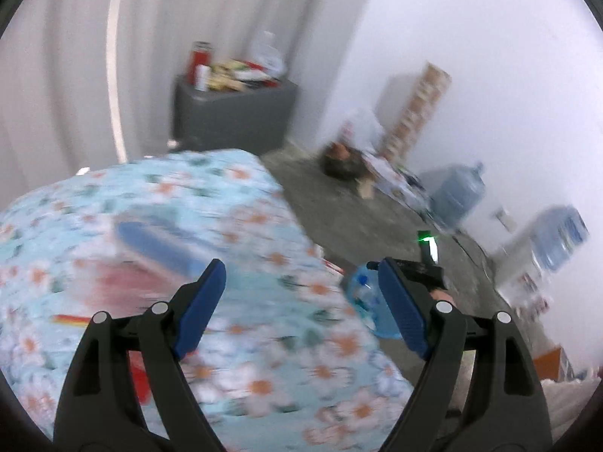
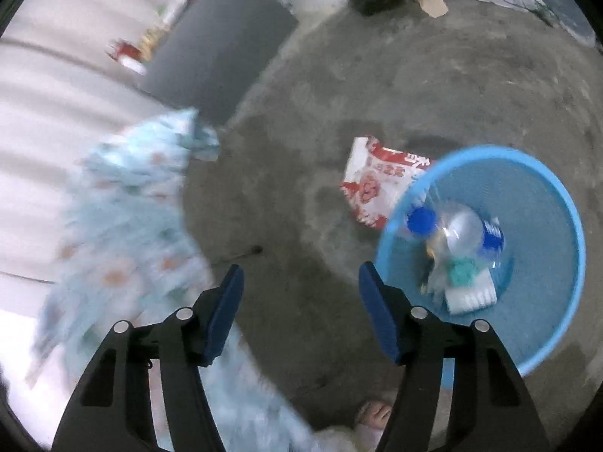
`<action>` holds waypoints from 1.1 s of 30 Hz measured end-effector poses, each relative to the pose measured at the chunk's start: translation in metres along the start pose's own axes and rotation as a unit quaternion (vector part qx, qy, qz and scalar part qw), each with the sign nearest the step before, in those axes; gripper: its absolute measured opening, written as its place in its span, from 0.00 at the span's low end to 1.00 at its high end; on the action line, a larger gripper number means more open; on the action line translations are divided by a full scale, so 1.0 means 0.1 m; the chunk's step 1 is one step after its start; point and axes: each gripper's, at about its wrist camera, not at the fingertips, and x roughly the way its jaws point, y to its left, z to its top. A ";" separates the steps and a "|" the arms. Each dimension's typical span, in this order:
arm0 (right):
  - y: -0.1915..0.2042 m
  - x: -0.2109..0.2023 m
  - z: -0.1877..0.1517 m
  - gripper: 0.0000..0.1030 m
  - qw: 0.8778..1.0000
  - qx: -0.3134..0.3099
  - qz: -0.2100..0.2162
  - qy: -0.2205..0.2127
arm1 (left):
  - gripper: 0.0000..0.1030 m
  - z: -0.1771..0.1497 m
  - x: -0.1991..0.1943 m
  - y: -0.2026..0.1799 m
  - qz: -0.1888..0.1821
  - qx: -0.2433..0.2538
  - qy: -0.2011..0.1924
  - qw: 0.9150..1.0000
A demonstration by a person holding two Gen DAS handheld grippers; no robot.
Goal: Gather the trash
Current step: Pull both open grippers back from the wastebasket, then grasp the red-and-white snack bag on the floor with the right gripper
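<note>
Both hand-held grippers, right [image 2: 301,301] and left [image 1: 301,297], gape released and empty. Beside the blue basket [image 2: 542,173], touching its rim, lies a red-and-white wrapper [image 2: 371,179]; approach low, pinch one edge, then drop it inside.

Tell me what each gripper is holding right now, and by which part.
Nothing is held. The left gripper has its fingers spread over the floral cloth, with nothing between them. The right gripper is also open and empty, above the floor beside the blue bin.
</note>
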 end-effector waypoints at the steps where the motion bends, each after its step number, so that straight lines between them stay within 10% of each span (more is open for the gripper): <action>1: 0.05 0.19 0.11 0.61 1.000 0.001 -0.012 0.014 | 0.76 0.03 -0.09 0.13 0.011 -0.013 -0.007 1.000; 12: -0.21 2.43 1.02 0.61 0.979 0.105 -0.114 0.132 | 0.78 0.04 -0.76 0.96 0.123 -0.090 -0.065 0.986; 23: -0.42 2.93 1.10 0.61 0.974 0.155 -0.111 0.124 | 0.78 -0.05 -0.66 1.24 0.175 -0.127 -0.053 0.975; 26: -0.39 2.89 1.11 0.42 0.977 0.140 -0.120 0.111 | 0.78 -0.06 -0.65 1.21 0.178 -0.118 -0.057 0.975; 28: -0.37 2.88 1.11 0.07 0.978 0.130 -0.115 0.113 | 0.78 -0.07 -0.64 1.19 0.181 -0.112 -0.057 0.975; 33: -0.32 2.67 1.08 0.02 0.984 0.113 -0.104 0.088 | 0.78 -0.08 -0.66 1.16 0.182 -0.107 -0.057 0.976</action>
